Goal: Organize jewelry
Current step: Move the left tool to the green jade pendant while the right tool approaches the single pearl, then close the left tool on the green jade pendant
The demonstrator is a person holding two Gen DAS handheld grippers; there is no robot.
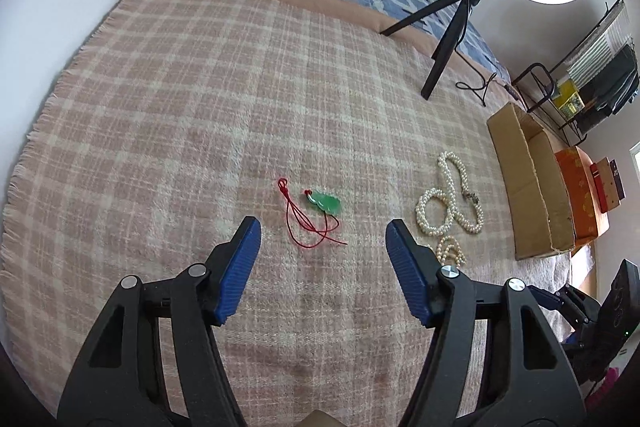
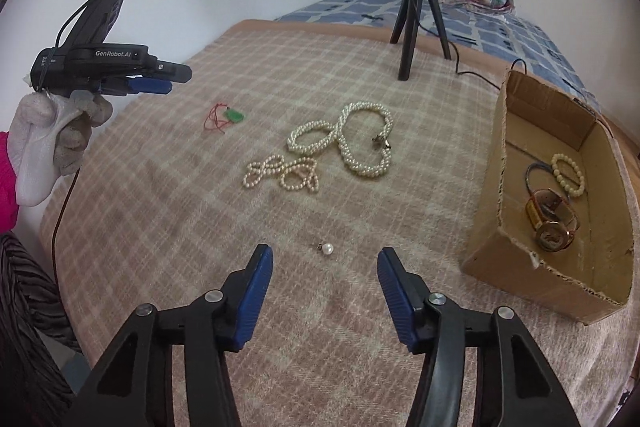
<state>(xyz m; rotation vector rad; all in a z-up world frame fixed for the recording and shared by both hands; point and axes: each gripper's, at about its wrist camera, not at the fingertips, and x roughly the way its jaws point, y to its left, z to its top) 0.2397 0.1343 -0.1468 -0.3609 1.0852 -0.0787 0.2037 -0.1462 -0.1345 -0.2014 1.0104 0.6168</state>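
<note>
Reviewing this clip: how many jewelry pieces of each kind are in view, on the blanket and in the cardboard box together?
Pearl necklaces on the blanket: 2, large and small
Green pendant on red cord: 1
Loose pearl piece: 1
Bead bracelet in the box: 1
Watch in the box: 1
Dark cord loop in the box: 1
Total: 7

You've got a bed with a pink plaid blanket point(image 2: 168, 211) spread over it. Lying right on it: a green pendant point(image 1: 325, 203) on red cord, a big pearl necklace point(image 2: 352, 139), a smaller pearl strand point(image 2: 280, 173), one loose pearl point(image 2: 328, 249), a cardboard box point(image 2: 488, 227) and a ring light tripod point(image 2: 416, 27).
</note>
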